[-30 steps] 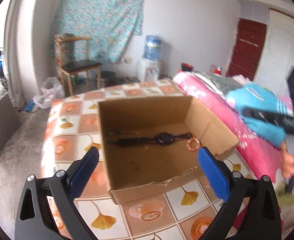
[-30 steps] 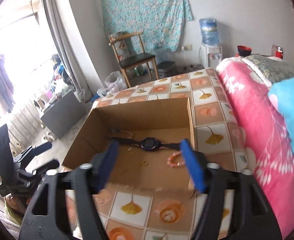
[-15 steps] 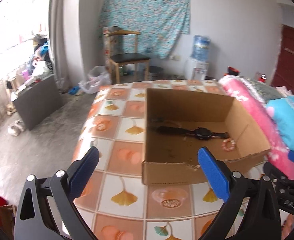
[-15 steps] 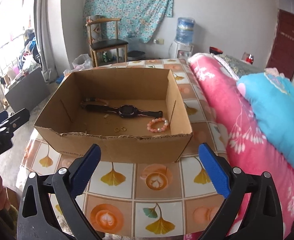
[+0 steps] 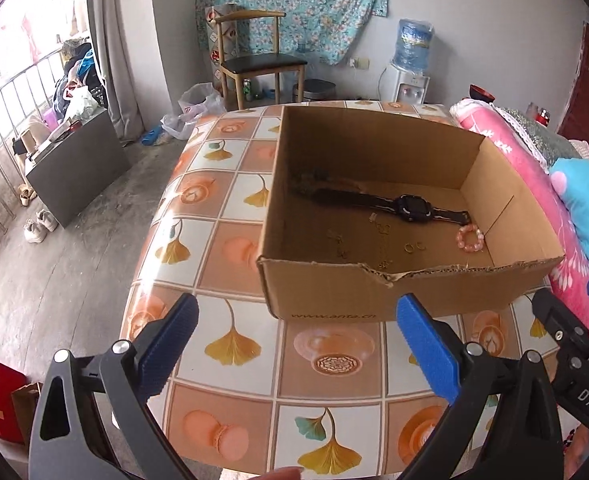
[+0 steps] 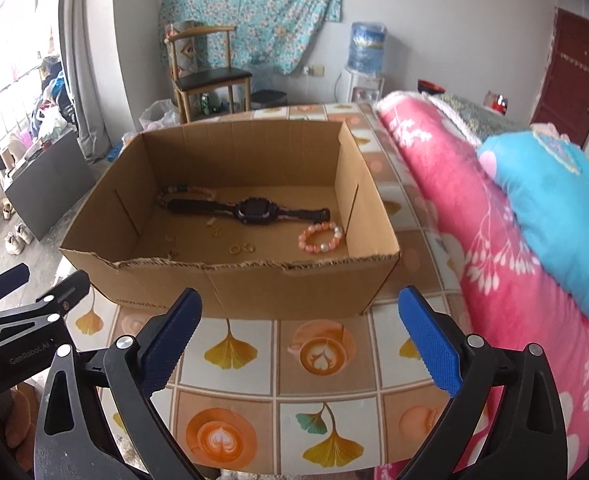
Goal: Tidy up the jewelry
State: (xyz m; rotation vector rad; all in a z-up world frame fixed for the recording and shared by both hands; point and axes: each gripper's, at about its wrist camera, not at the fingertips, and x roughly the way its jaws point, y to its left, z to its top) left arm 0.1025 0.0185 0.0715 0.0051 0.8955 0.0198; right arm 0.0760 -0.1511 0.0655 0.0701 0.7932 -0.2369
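Jewelry lies in the box (image 6: pixel 254 284): watch (image 6: pixel 254 211), bracelet (image 6: pixel 320 238). Only the right view shows a beaded strand (image 6: pixel 182 192) behind the watch; left gripper (image 5: pixel 294 334) and right gripper (image 6: pixel 299 330) jaws stand apart, empty. Box print: "www.anta.cn".

The cardboard box (image 5: pixel 334 292) bore a printed web address, partly legible, on its near wall. The right gripper (image 5: pixel 582 396) read "DAS"; the left gripper (image 6: pixel 18 354) "GenRobot.AI".
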